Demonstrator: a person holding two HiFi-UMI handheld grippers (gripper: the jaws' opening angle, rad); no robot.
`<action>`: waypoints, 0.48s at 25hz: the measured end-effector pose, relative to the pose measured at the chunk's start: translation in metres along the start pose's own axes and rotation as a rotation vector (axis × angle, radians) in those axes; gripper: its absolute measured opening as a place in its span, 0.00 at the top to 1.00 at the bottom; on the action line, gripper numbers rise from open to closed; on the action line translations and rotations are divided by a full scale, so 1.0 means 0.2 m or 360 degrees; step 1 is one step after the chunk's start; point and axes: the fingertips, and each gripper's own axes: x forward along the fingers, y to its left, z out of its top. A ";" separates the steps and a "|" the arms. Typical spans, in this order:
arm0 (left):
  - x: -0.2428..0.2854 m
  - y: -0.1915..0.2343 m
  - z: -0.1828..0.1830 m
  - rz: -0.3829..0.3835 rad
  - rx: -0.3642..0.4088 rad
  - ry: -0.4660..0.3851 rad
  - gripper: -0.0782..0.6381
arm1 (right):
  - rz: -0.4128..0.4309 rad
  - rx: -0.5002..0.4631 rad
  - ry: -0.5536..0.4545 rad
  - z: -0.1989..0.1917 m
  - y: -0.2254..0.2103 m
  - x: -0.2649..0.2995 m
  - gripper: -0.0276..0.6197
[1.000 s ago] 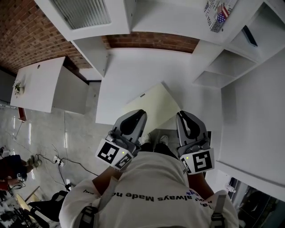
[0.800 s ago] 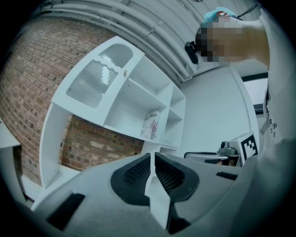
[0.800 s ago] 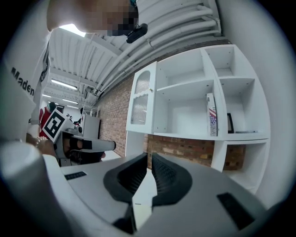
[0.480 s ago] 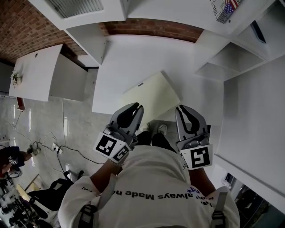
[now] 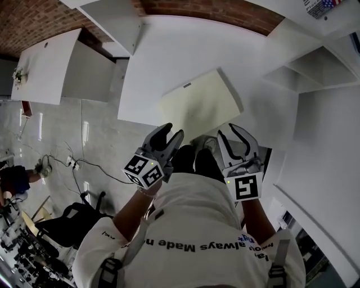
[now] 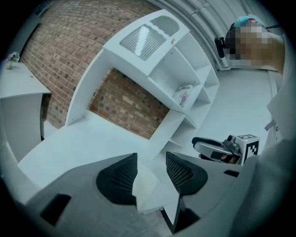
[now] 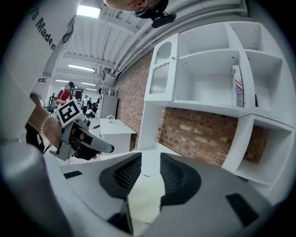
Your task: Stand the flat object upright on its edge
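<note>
**Task status: not started.**

1. Nearest to you, both tools are held close in front of your body, short of the work. The left gripper (image 5: 171, 131) has its jaws opening, with a moderate gap between the pads. Its own view shows a pale corner of the board through that gap, but the pads do not press on it, so this gripper holds nothing.

2. The right gripper (image 5: 230, 130) is level with the left one, and its jaws are also opening, to a narrower gap. The board again shows through the gap, lying ahead of the pads and not clamped. This gripper is also empty.

3. Just beyond the jaw tips, the board (image 5: 199, 104) lies flat on its broad face on the white surface (image 5: 169, 62). It is turned at an angle to the surface's edge, with one side close to that edge. No edge of it is lifted.

4. Farther off, white shelves (image 5: 315, 73) stand to your right, and a brick wall (image 5: 214, 8) closes off the back.

**Done:** you have faced the board, and both sets of jaws are parting.

**Remaining, as judged from this position:**
- Bring the grippers to the board.
- Take hold of it, or lever up one side.
- Tip it onto an edge.
- Let go only once it balances upright.

The whole job is therefore yet to be done.
</note>
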 end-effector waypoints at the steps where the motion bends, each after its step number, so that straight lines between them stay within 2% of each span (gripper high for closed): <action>1: 0.00 0.03 -0.06 0.0010 -0.0047 0.0026 0.64 | 0.0013 -0.0006 0.0016 -0.03 0.02 0.02 0.80; 8: -0.04 0.22 -0.39 0.0070 -0.0320 0.0179 0.56 | 0.0105 -0.0117 0.0118 -0.23 0.16 0.12 0.65; 12: -0.02 0.35 -0.56 0.0076 -0.0536 0.0209 0.49 | 0.0146 -0.0209 0.0137 -0.36 0.22 0.19 0.58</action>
